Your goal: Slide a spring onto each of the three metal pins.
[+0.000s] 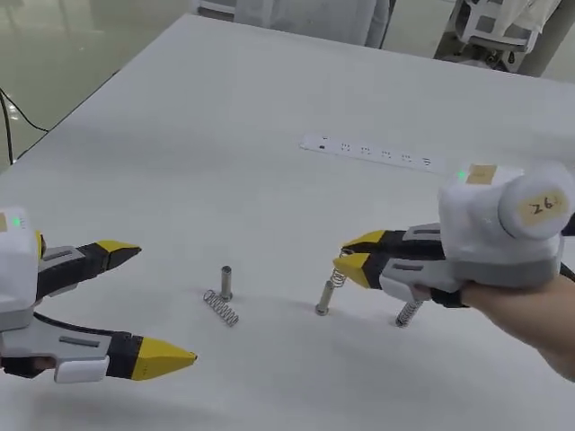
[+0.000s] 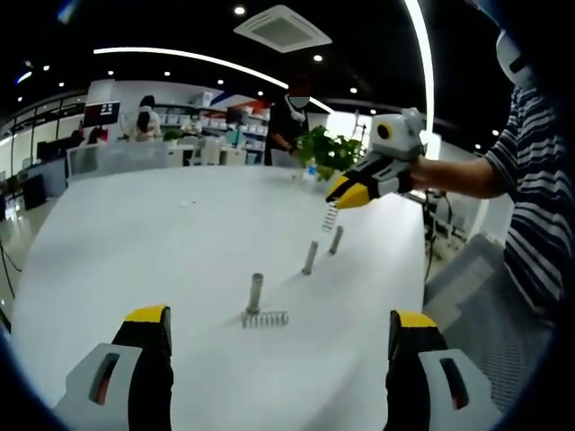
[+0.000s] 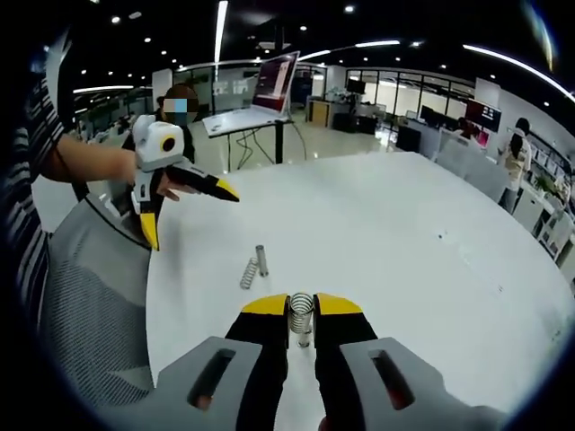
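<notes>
Three metal pins stand on the white table [image 1: 269, 117]. The left pin [image 1: 226, 282] is bare, and a loose spring [image 1: 220, 307] lies against its foot. My right gripper [image 1: 345, 253] is shut on a spring [image 1: 338, 278], which hangs just above the bare middle pin [image 1: 323, 298]. The right pin [image 1: 409, 312] has coils around it. In the right gripper view the held spring [image 3: 302, 310] sits between the yellow fingertips [image 3: 340, 305], over the pin [image 3: 305, 339]. My left gripper [image 1: 153, 305] is open and holds nothing, left of the left pin [image 2: 256, 293] and the loose spring [image 2: 266, 318].
A white power strip [image 1: 368, 151] lies further back on the table. Chairs and equipment [image 1: 494, 27] stand beyond the far edge. People stand in the office behind [image 2: 292, 117].
</notes>
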Tool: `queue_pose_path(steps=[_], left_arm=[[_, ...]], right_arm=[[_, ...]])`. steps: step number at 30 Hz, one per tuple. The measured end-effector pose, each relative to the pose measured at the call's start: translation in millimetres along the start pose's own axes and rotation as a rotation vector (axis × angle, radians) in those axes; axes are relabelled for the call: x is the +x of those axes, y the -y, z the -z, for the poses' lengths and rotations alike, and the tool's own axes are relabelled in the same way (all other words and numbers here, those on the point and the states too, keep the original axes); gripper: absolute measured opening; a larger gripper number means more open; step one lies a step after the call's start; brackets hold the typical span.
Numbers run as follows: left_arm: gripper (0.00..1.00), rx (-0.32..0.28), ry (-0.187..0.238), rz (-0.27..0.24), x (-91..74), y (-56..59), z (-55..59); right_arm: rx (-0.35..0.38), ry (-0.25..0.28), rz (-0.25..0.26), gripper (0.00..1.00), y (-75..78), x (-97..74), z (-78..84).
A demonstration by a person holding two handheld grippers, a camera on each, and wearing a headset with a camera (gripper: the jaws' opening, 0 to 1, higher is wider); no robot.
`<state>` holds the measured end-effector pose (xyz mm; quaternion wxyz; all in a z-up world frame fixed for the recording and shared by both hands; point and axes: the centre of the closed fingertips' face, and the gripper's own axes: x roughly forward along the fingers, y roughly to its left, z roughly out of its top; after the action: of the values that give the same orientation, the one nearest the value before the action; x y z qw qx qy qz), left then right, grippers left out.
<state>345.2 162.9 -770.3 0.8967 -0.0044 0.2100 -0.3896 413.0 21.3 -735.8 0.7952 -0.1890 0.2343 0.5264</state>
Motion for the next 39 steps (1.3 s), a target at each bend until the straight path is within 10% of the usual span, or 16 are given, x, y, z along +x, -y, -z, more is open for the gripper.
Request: queue_pose_path(steps=[39], left_arm=[[0.98,-0.016,0.011,-0.02,-8.8,-4.8,2.1]], right_arm=[[0.083,-0.033,0.009,0.07,3.3,17.7,16.3]])
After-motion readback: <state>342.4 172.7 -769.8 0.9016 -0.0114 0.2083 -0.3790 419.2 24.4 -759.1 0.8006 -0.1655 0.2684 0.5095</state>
